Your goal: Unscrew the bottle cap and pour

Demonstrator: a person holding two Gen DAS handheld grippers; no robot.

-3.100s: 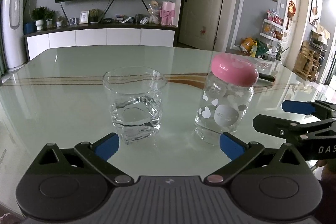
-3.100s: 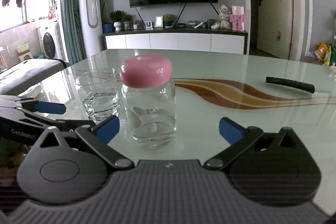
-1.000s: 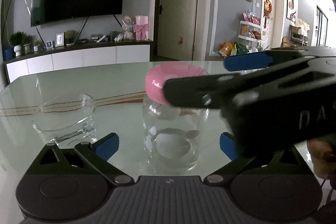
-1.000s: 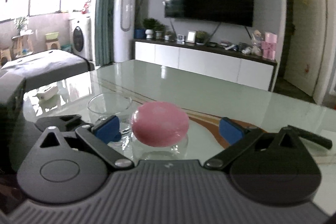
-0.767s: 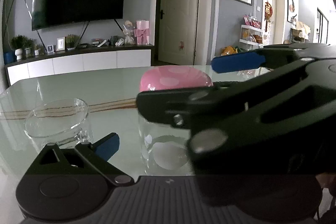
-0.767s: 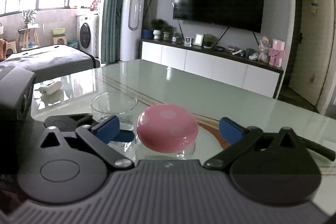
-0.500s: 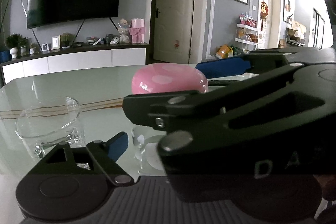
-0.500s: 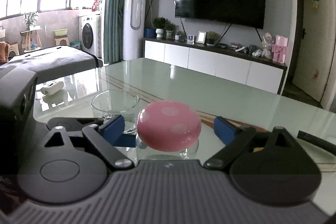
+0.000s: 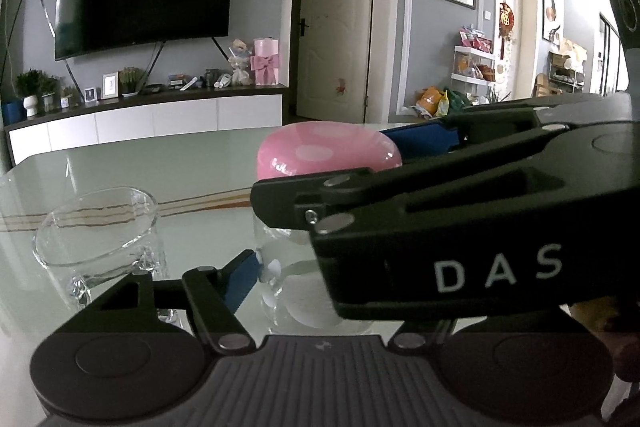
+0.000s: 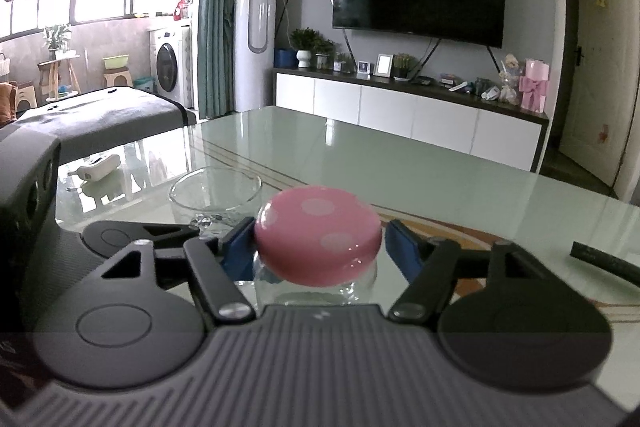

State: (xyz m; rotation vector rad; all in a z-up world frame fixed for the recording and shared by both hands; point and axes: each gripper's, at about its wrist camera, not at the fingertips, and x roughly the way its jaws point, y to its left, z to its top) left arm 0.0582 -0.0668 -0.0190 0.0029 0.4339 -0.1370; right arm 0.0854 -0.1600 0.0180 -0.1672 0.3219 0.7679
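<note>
Bottle (image 9: 288,291) at centre frame on the table (image 10: 420,171), left gripper (image 9: 280,267) pinching its body, right gripper (image 10: 320,243) jaws closed against the pink cap (image 10: 318,233); cap still on, unscrewing and pouring into the glass (image 9: 96,223) outstanding

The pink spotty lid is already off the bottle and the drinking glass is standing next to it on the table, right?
Not quite. The pink spotty lid is not off: in the right wrist view it sits on top of the bottle, with the right gripper closing around it. The rest is right: the drinking glass stands next to the bottle on the table.
</note>
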